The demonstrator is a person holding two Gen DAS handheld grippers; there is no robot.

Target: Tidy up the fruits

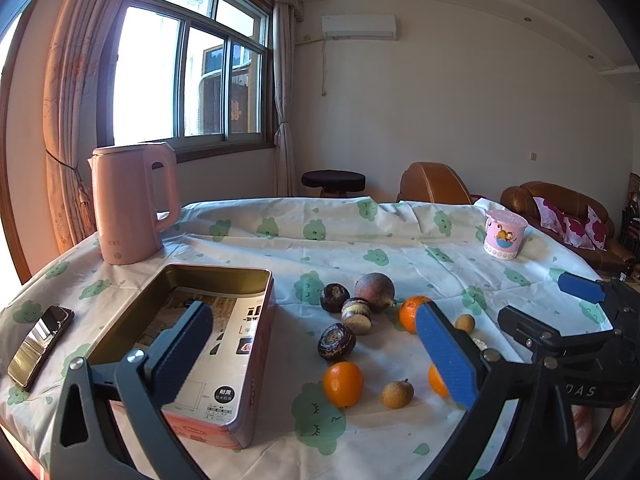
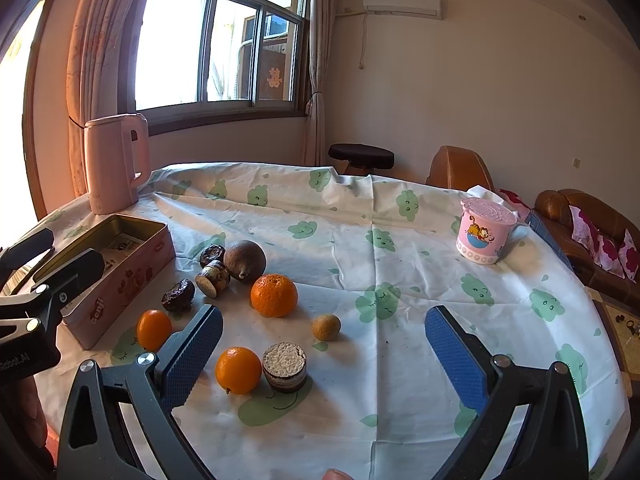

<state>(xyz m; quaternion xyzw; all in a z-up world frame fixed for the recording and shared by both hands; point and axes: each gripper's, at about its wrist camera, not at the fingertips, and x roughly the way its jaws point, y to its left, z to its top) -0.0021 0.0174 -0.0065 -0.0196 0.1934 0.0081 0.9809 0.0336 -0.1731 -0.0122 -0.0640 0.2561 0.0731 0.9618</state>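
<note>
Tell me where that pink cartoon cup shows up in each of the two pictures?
Left wrist view: the pink cartoon cup stands far right on the tablecloth, beyond the fruit, near the table's far edge.
Right wrist view: the cup sits right of centre, again beyond the fruit, closer and larger.
Shared landmark: the pink kettle at the far left of the table, under the window, in both views.

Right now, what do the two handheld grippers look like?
Both match: the left gripper and right gripper have dark grey plastic frames with triangular cutouts, silver screws, and flat fingers faced with ribbed blue pads. White lettering marks the bodies. No cables or sleeves are visible.
</note>
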